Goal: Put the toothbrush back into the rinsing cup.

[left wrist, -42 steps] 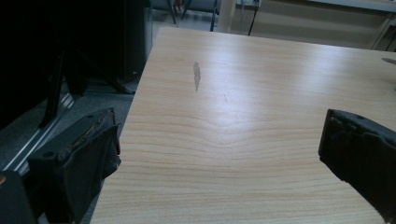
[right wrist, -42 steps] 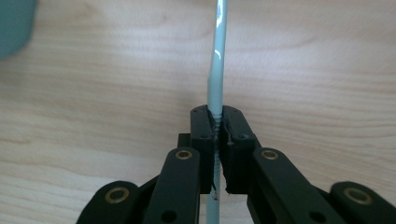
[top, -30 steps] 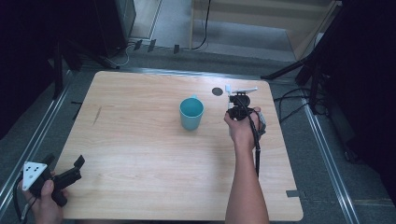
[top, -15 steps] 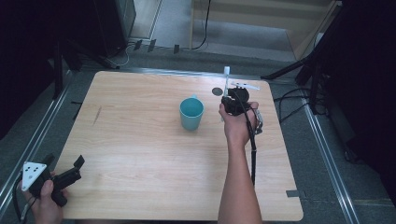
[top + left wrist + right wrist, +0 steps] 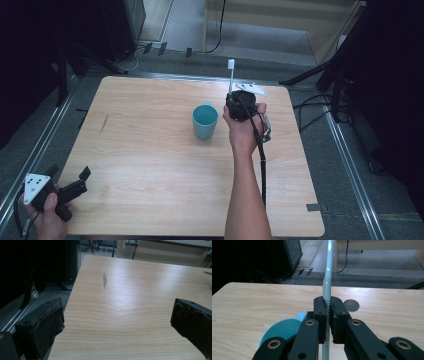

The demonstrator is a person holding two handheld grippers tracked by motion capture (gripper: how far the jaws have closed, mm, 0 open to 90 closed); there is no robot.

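Note:
A pale toothbrush stands upright in my right gripper, head up, just right of a teal cup on the wooden table. In the right gripper view the jaws are shut on the toothbrush handle, with the right gripper above and behind the cup at lower left. My left gripper hangs at the table's near left corner, held in a hand. In the left gripper view the left gripper has its jaws wide apart over bare wood.
A round dark hole sits in the tabletop near the far right edge. Dark stands and cables lie on the floor beyond the table. A grey scuff marks the wood on the left side.
My right gripper has turned the toothbrush from lying flat to upright and shifted left toward the cup. The left gripper has stayed put.

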